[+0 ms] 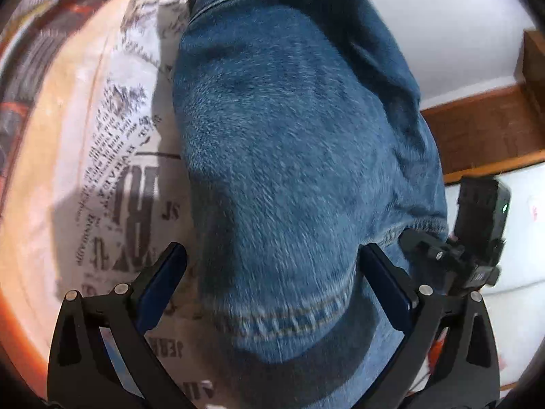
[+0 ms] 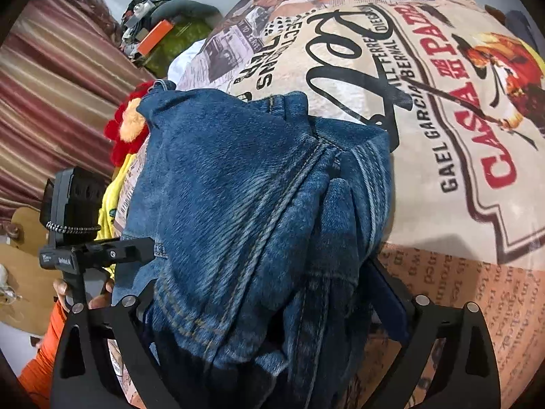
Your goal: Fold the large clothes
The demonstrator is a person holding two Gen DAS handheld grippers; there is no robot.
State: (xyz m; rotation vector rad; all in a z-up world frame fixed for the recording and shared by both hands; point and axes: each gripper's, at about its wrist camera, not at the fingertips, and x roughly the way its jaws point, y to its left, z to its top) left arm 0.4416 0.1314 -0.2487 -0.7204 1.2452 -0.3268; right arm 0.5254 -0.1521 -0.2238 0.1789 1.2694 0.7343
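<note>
Left fingers [image 1: 385, 283] gape around the jeans [image 1: 289, 143]; right fingers [image 2: 391, 289] look spread, buried in denim (heavy, floppy): grip hems.

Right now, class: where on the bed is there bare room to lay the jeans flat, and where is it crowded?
Free: the printed sheet right of the jeans, around the red lettering. Crowded: the left side, with the red-yellow cloth and the clutter pile beside the curtain.
</note>
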